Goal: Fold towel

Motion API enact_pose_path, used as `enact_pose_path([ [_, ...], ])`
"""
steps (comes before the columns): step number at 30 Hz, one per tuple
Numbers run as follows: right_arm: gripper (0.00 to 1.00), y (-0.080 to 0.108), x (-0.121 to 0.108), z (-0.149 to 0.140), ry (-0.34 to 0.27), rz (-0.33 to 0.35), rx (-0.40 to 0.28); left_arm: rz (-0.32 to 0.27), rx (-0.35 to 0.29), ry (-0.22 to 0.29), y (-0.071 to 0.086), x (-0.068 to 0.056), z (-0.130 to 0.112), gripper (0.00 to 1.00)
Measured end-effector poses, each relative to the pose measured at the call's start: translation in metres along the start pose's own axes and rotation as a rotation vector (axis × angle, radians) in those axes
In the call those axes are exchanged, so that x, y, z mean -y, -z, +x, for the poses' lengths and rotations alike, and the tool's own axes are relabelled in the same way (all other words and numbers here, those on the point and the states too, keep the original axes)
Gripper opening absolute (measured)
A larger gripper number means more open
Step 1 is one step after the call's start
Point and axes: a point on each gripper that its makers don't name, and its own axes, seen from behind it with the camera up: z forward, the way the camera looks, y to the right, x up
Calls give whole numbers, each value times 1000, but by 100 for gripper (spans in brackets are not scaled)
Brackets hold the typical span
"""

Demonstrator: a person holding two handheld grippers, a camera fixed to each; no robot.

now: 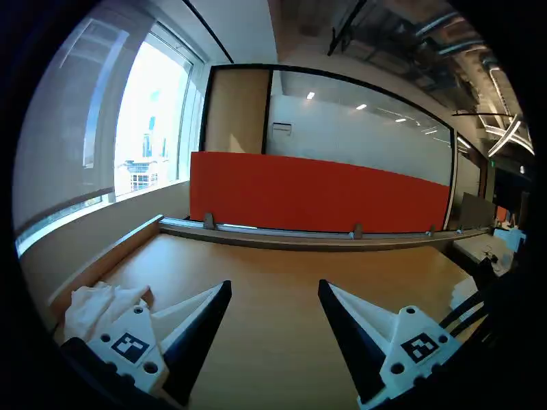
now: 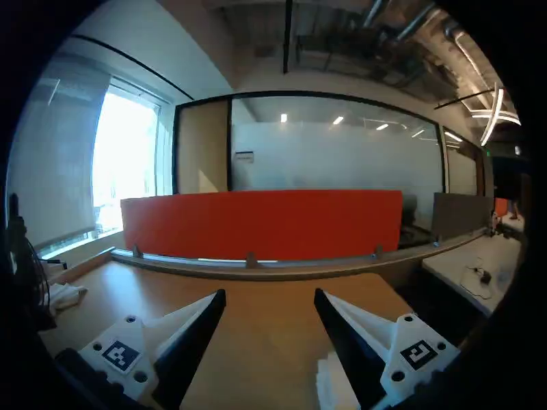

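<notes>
I have the left gripper held level and low over the wooden table, pointing straight across it at the orange divider along the far edge. Its fingers are spread wide with nothing between them, only bare tabletop. The towel lies crumpled in a white heap at the near left corner of the table, below the window. It sits just beyond that gripper's left finger, and I cannot tell whether the two touch.

The right gripper has much the same pose: level, low, facing the divider, fingers wide apart and empty. A white layered pile shows on the table by its right finger, partly hidden under it. I can't make out what it is.
</notes>
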Motion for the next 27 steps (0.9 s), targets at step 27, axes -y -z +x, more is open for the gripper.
enact_pose_path([
  [27,100,-14,50,3,19,3,-33,-19,-93,-37,-3,-2,13,94],
])
